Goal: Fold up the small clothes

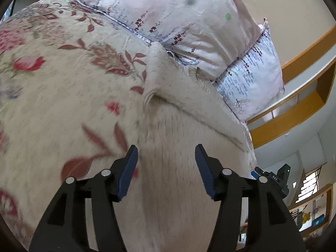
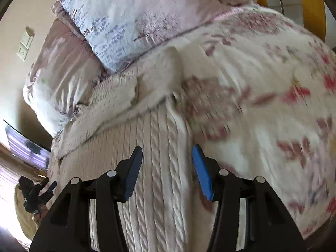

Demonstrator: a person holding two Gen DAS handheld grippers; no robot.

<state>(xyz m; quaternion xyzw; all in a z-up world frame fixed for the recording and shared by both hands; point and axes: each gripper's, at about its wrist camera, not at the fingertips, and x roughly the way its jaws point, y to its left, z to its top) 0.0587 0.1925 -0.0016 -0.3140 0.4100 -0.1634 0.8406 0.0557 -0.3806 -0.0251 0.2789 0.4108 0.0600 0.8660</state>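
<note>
A cream cable-knit sweater [image 1: 178, 130] lies on a floral bedspread [image 1: 63, 96]; a folded sleeve or edge crosses its upper part. My left gripper [image 1: 167, 153] is open just above the sweater's left side, jaws wide apart with nothing between them. In the right wrist view the sweater [image 2: 151, 147] shows its cable ribs running toward me. My right gripper [image 2: 167, 153] is open over the sweater's right edge, close to where it meets the bedspread [image 2: 262, 105]. The other gripper [image 2: 35, 193] shows at the far left of that view.
Two pale floral pillows [image 1: 168, 14] lie past the sweater at the head of the bed, also in the right wrist view [image 2: 117, 27]. A wooden shelf [image 1: 298, 96] runs along the wall to the right. A wall switch [image 2: 26, 45] is beside the bed.
</note>
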